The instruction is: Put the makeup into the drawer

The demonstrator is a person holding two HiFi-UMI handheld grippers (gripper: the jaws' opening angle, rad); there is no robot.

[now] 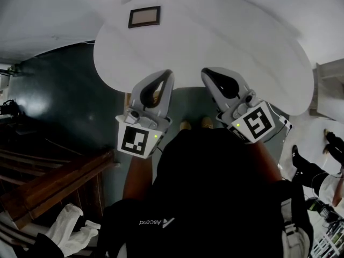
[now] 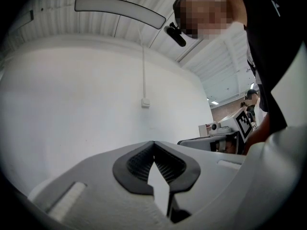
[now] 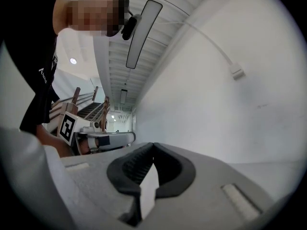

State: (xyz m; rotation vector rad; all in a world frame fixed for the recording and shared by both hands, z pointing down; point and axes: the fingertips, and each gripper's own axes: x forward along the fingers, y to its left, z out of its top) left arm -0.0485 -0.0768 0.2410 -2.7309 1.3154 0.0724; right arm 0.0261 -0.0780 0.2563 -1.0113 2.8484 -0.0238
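No makeup and no drawer show in any view. In the head view, my left gripper (image 1: pixel 167 75) and right gripper (image 1: pixel 207 72) are held side by side close to my body, at the near edge of a round white table (image 1: pixel 215 42). Both point level toward a white wall. The left gripper view shows its jaws (image 2: pixel 154 143) meeting at the tips with nothing between them. The right gripper (image 3: pixel 153 144) looks the same, tips together and empty. A small dark-framed rectangular thing (image 1: pixel 144 16) lies at the table's far left.
Wooden stair rails (image 1: pixel 54 179) and a white cloth (image 1: pixel 67 227) are at the lower left. A white cabinet (image 1: pixel 329 90) and another person's legs (image 1: pixel 317 171) are at the right. The floor under the table is dark grey-green (image 1: pixel 64 90).
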